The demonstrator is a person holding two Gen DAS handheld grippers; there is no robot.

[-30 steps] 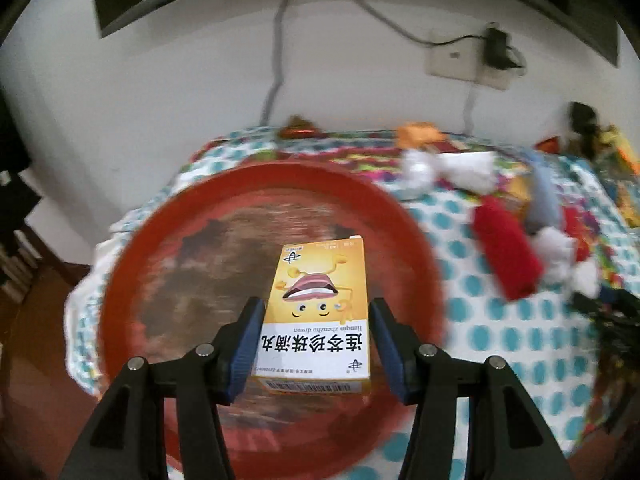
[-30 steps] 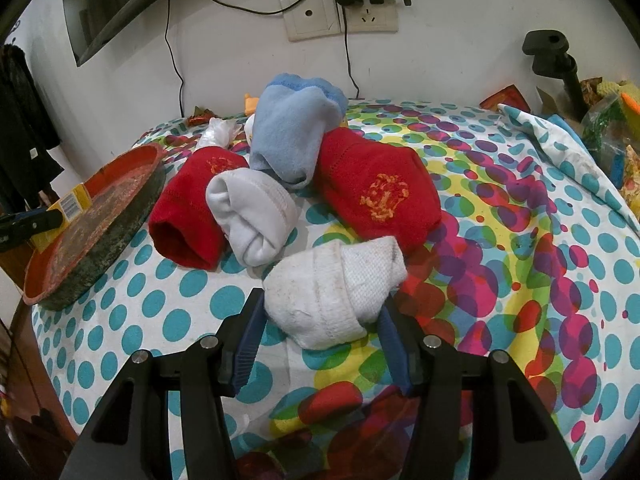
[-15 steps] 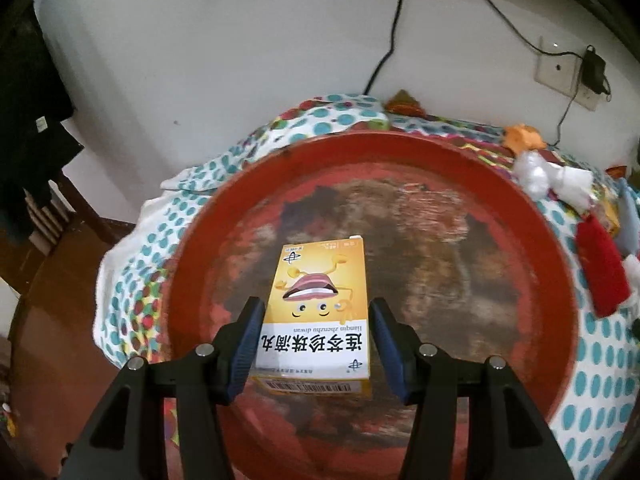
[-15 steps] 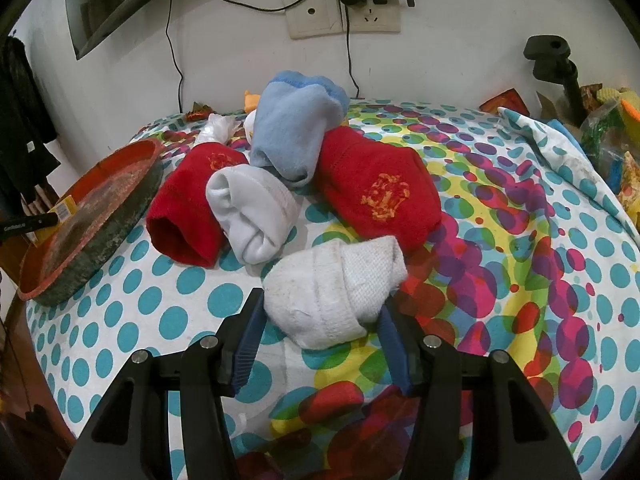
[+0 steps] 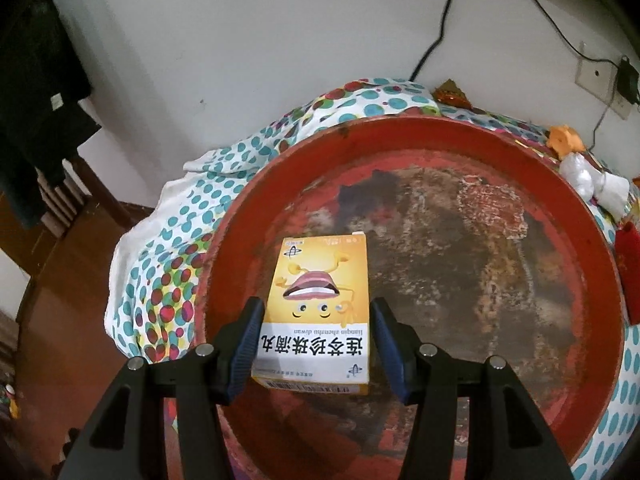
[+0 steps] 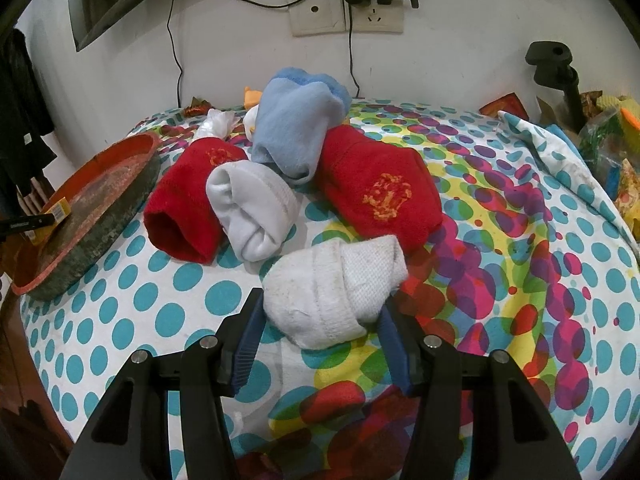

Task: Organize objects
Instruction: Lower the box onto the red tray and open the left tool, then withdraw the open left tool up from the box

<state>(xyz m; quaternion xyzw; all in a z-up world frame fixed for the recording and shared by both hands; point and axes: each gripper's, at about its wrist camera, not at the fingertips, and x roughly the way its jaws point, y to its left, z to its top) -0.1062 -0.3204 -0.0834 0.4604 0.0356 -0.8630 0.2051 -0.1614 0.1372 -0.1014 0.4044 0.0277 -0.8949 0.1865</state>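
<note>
My left gripper is shut on a yellow medicine box with a cartoon face, and holds it over the left part of a worn red round tray. From the right wrist view that tray sits at the table's left edge, with the box just above it. My right gripper is shut on a white rolled sock that lies on the dotted cloth. Behind it lie two red rolls, a pale roll and a light blue roll.
The dotted tablecloth drops off at the left towards a wooden floor. Wall sockets with cables are behind the table. A black clamp stand and colourful packets crowd the far right.
My left gripper has carried the yellow box leftward and lower over the tray, which now fills its view. The right gripper and the white sock have stayed put.
</note>
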